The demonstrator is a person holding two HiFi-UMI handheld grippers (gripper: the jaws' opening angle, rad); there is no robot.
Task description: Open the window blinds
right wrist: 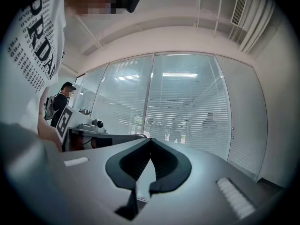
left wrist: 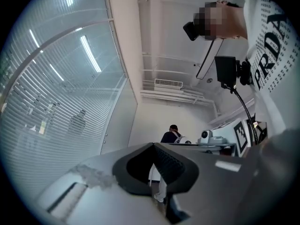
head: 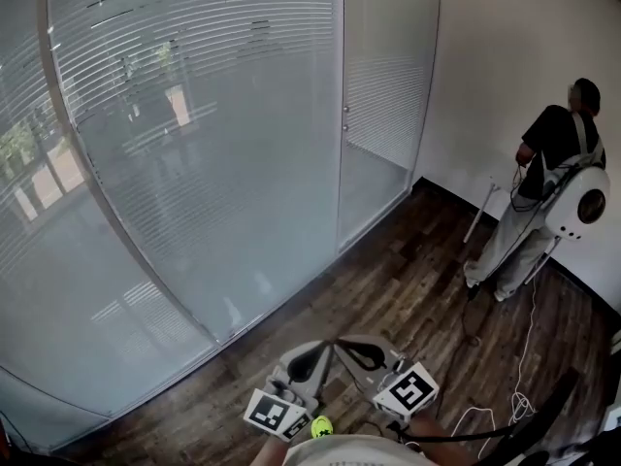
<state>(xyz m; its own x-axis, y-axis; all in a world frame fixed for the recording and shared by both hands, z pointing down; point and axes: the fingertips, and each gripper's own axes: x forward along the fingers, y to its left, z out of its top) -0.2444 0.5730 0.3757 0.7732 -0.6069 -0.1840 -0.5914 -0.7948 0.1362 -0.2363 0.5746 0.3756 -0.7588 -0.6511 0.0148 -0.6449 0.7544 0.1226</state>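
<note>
White slatted blinds hang behind a curved glass wall that fills the left and middle of the head view. Their slats stand partly open, and greenery shows through on the left. The blinds also fill the left of the left gripper view, and blinds stretch across the right gripper view. At the bottom centre of the head view my left gripper and my right gripper sit side by side, well short of the glass. Each is shut with nothing between its jaws. The left gripper and the right gripper show their tips meeting.
A glass door panel with small knobs stands right of the curved wall. A person wearing a white backpack device stands by the white wall at the right. White cables trail over the dark wooden floor.
</note>
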